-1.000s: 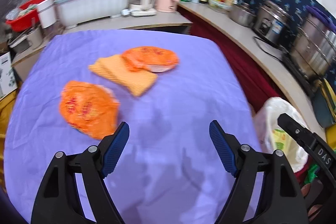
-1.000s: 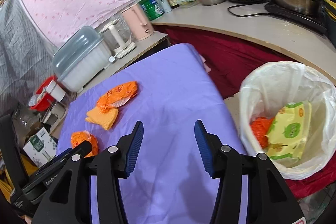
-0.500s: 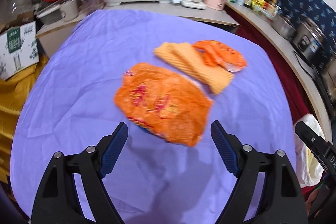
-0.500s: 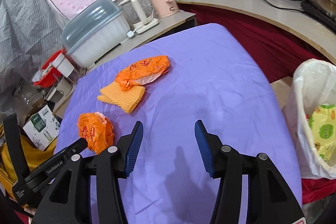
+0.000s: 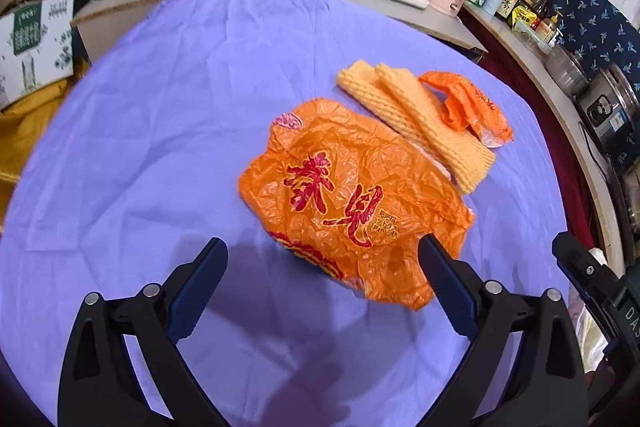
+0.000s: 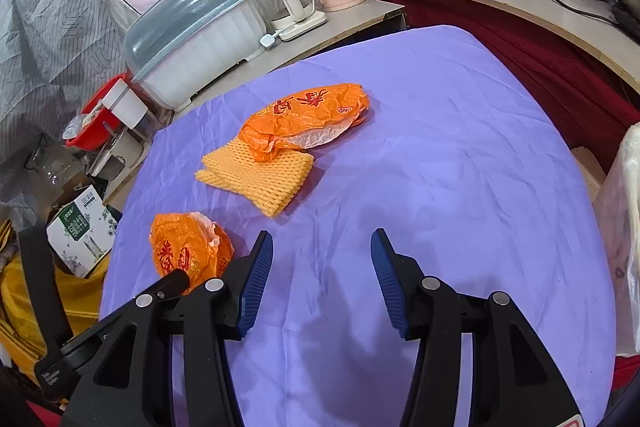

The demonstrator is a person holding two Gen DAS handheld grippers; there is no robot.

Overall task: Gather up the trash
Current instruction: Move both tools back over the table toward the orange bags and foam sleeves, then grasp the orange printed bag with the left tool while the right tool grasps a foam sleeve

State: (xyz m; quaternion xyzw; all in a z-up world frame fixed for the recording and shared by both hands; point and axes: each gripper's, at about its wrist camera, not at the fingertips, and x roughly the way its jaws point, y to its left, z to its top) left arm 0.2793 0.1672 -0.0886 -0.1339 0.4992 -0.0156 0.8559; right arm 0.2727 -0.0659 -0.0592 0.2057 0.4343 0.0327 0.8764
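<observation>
Here the left tool, its jaws just widened and empty, nears the crumpled orange bag, whose slick film could slide on the table instead of being pinched.

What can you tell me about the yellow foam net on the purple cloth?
The yellow foam net is a soft, ribbed mesh sleeve, like fruit packing, and it looks folded. It lies flat on the purple cloth. One end of the long orange plastic bag rests on it. In the left wrist view its near end meets the crumpled orange bag; the right wrist view shows them apart. No gripper touches it.
</observation>
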